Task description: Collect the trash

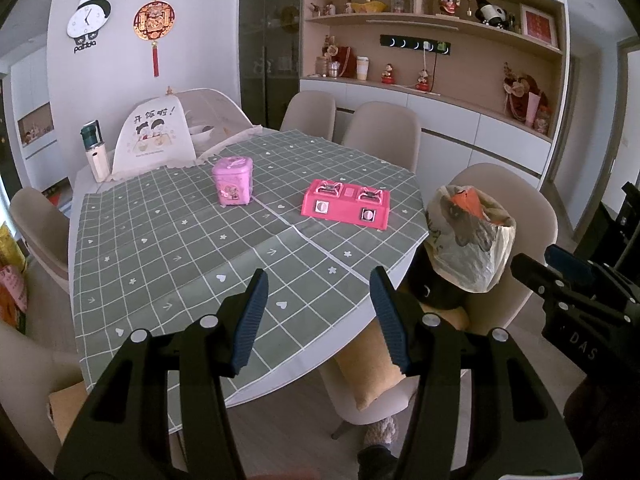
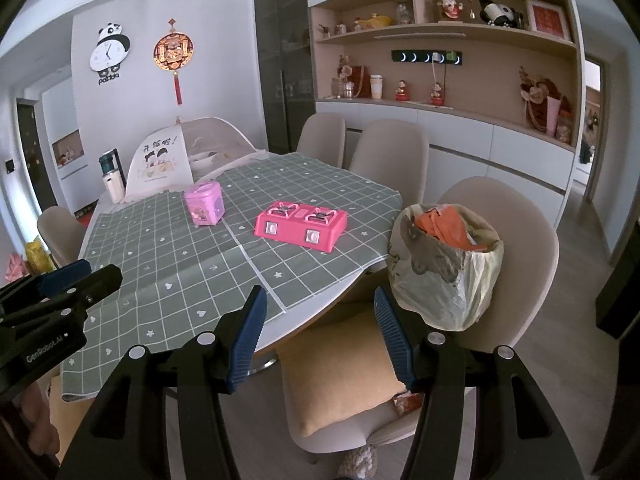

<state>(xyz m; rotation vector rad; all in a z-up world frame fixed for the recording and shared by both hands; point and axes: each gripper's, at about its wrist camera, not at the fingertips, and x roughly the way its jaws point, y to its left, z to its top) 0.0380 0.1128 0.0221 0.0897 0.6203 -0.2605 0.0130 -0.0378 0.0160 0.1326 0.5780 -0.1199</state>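
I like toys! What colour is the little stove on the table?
Bright pink, with two grey knobs on its front. The stove shows best in the right wrist view.

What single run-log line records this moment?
left gripper: open, empty | right gripper: open, empty | crumpled translucent plastic trash bag: beside table, unheld

A home dining room: beige padded chairs (image 2: pixel 384 152) ring a worktop under a grey checked tablecloth (image 1: pixel 208 240), with a panda wall clock (image 1: pixel 88 16) and ornament-filled wooden shelves (image 1: pixel 436 20).
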